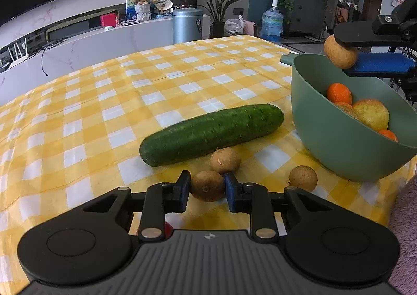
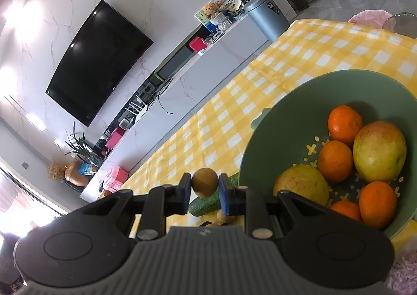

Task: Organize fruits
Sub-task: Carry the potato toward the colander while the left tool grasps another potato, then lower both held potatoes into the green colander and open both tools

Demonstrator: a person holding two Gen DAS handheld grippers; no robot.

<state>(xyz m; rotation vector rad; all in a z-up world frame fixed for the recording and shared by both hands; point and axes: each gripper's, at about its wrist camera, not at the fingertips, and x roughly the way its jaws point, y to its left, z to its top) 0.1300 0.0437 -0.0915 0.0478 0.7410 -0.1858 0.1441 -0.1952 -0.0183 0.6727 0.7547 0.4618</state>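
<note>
My left gripper point(image 1: 207, 186) is shut on a small brown longan point(image 1: 207, 185) low over the yellow checked tablecloth. Two more longans lie loose nearby, one just behind point(image 1: 225, 160) and one to the right point(image 1: 303, 178). A green cucumber point(image 1: 211, 134) lies across the cloth beyond them. My right gripper point(image 2: 205, 185) is shut on another longan point(image 2: 205, 182), held in the air beside the rim of the green bowl point(image 2: 260, 138); the left wrist view shows that longan point(image 1: 340, 52) above the bowl point(image 1: 325, 138). The bowl holds several oranges point(image 2: 344, 125) and yellow-green fruits point(image 2: 379, 151).
The checked tablecloth point(image 1: 130, 102) stretches far to the left and back. A purple fuzzy sleeve point(image 1: 404, 229) sits at the right edge. Beyond the table stand a white counter, a grey bin point(image 1: 187, 24) and a water jug point(image 1: 272, 23).
</note>
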